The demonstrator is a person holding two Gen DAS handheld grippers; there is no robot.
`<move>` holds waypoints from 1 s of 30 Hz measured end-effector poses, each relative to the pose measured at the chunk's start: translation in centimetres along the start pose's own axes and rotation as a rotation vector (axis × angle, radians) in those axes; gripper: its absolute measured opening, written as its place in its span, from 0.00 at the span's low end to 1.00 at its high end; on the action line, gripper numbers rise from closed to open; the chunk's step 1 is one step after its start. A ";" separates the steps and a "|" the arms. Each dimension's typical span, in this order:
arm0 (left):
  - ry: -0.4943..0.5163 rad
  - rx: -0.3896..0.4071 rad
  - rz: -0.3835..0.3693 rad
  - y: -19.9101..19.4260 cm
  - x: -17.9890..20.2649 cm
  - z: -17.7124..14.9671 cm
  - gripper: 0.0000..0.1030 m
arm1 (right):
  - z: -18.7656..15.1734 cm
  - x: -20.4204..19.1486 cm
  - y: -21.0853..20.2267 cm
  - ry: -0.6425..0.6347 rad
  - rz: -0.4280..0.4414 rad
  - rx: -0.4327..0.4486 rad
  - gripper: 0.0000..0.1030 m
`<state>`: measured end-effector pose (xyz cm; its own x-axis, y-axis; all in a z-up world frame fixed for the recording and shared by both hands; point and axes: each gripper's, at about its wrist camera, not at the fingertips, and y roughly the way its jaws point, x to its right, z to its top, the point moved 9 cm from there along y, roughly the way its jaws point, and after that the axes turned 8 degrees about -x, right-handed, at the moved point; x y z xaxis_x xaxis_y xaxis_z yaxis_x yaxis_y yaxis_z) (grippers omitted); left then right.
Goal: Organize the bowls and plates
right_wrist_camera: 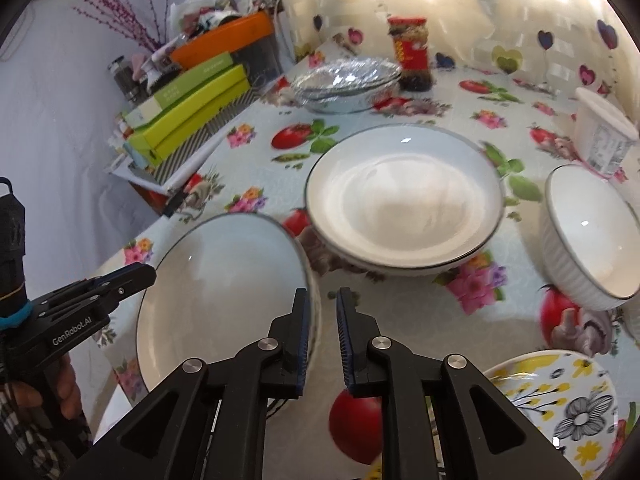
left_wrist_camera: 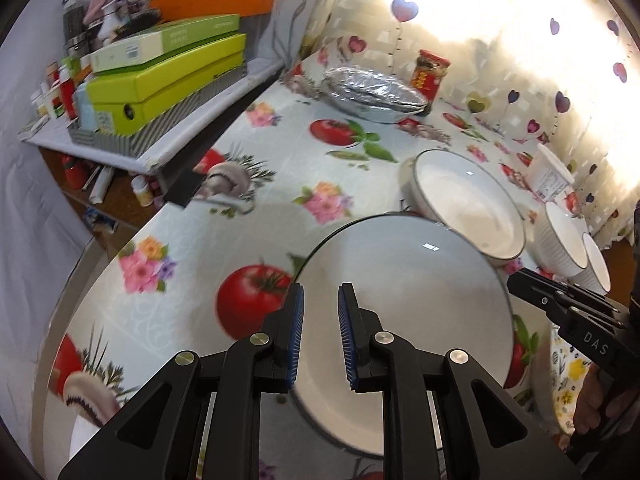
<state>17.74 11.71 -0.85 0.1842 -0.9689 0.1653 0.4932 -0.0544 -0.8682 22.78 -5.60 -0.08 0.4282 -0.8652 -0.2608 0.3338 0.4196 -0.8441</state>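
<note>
A white deep plate with a dark rim point(left_wrist_camera: 404, 320) point(right_wrist_camera: 224, 304) lies at the near edge of the table. My left gripper point(left_wrist_camera: 320, 332) straddles its left rim, outer pad on the edge and inner pad on the sloping wall, shut on it. From the right wrist view the left gripper point(right_wrist_camera: 142, 273) shows at that rim. My right gripper point(right_wrist_camera: 322, 332) is at the opposite rim. Its left pad lies beside the edge and its right pad stands clear, so it is open. Behind stands a stack of two matching plates point(right_wrist_camera: 404, 200) point(left_wrist_camera: 468, 204). A ribbed white bowl point(right_wrist_camera: 592, 240) point(left_wrist_camera: 560, 240) is to the right.
A yellow floral plate point(right_wrist_camera: 560, 400) lies at the near right. A foil-covered dish point(right_wrist_camera: 344, 80), a red jar point(right_wrist_camera: 412, 52) and a white tub point(right_wrist_camera: 604, 136) stand at the back of the patterned tablecloth point(left_wrist_camera: 280, 152). Green boxes point(left_wrist_camera: 168, 76) crowd a shelf on the left.
</note>
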 end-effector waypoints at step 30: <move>0.133 -0.047 -0.101 3.2 6.9 6.2 0.18 | 2.3 8.7 -0.5 0.207 -0.111 0.019 0.27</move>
<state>25.89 6.34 0.46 0.0201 -0.9811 0.1923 0.4628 -0.1613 -0.8717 28.31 -12.65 -0.84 0.2069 -0.9434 -0.2593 0.3856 0.3222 -0.8646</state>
